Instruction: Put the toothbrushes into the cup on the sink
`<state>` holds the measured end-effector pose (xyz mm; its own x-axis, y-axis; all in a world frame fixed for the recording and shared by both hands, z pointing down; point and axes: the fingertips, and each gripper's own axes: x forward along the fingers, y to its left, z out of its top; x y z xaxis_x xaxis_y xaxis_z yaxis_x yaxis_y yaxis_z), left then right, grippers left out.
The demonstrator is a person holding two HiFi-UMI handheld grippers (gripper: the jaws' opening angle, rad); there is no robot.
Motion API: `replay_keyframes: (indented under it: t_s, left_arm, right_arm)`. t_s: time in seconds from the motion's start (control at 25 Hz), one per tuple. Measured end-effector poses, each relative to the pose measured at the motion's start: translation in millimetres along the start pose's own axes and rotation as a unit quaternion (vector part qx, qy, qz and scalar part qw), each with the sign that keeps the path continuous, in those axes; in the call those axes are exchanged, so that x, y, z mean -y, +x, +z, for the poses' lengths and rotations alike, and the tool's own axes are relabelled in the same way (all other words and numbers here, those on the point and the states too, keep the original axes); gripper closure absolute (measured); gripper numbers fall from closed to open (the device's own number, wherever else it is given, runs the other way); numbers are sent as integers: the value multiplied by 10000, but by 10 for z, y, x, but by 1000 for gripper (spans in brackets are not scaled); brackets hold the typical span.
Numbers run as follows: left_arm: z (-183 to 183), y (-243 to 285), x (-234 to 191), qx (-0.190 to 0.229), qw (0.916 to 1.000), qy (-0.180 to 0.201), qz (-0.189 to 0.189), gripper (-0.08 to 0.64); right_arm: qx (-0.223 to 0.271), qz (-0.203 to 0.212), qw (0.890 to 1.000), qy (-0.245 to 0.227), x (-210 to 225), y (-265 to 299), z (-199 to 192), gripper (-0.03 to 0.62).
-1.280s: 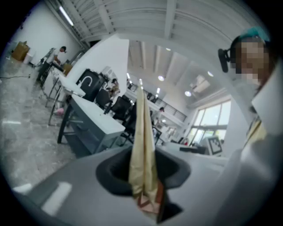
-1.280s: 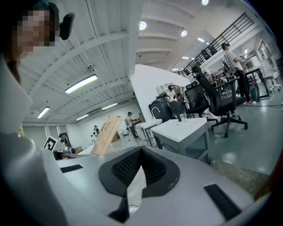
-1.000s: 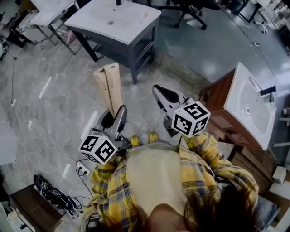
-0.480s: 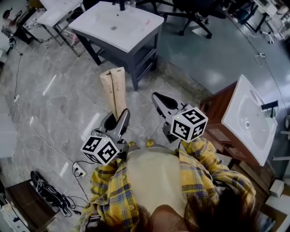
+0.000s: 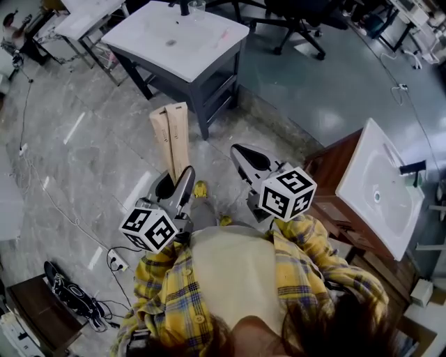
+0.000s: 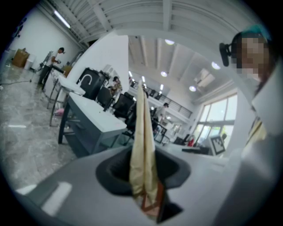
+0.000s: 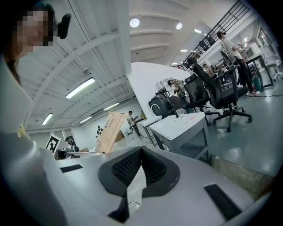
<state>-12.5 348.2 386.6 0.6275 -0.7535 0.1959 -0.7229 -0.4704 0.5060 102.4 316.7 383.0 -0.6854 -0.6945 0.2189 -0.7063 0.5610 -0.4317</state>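
A white sink [image 5: 174, 35] on a dark grey cabinet stands ahead, across the floor. A thin pink item [image 5: 224, 32], likely a toothbrush, lies on its right side, and a clear cup [image 7: 179, 113] stands near the black tap [image 5: 182, 8]. My left gripper [image 5: 187, 171] and right gripper [image 5: 235, 149] are held at waist height, far short of the sink. Both point towards it. Each is shut with nothing between its jaws, as the left gripper [image 6: 142, 151] and right gripper [image 7: 141, 149] views show.
A tall cardboard box [image 5: 171, 136] stands on the floor between me and the grey cabinet. A second white sink [image 5: 387, 181] on a wooden cabinet is close at the right. Office chairs [image 5: 293, 21] and people are further back. Cables [image 5: 104, 265] lie at lower left.
I have walked a little towards the grey sink; a yellow shoe now shows ahead between the grippers. Both grippers came forward with me and stayed shut.
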Motion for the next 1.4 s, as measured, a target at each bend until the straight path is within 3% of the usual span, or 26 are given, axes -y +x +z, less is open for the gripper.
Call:
replay_keyframes:
  t_s: [0.44, 0.84, 1.4]
  left_arm:
    - [142, 431, -389, -121, 9997, -80, -193, 448]
    - [580, 871, -1088, -188, 9994, -187, -237, 448]
    - [1061, 1498, -1756, -415, 9958, -526, -620, 448]
  right_arm:
    - [-188, -260, 9995, 26, 269, 345, 21, 578]
    - [-263, -400, 9989, 0, 490, 1120, 316, 578]
    - [-438, -384, 9983, -97, 732, 2169, 747, 578]
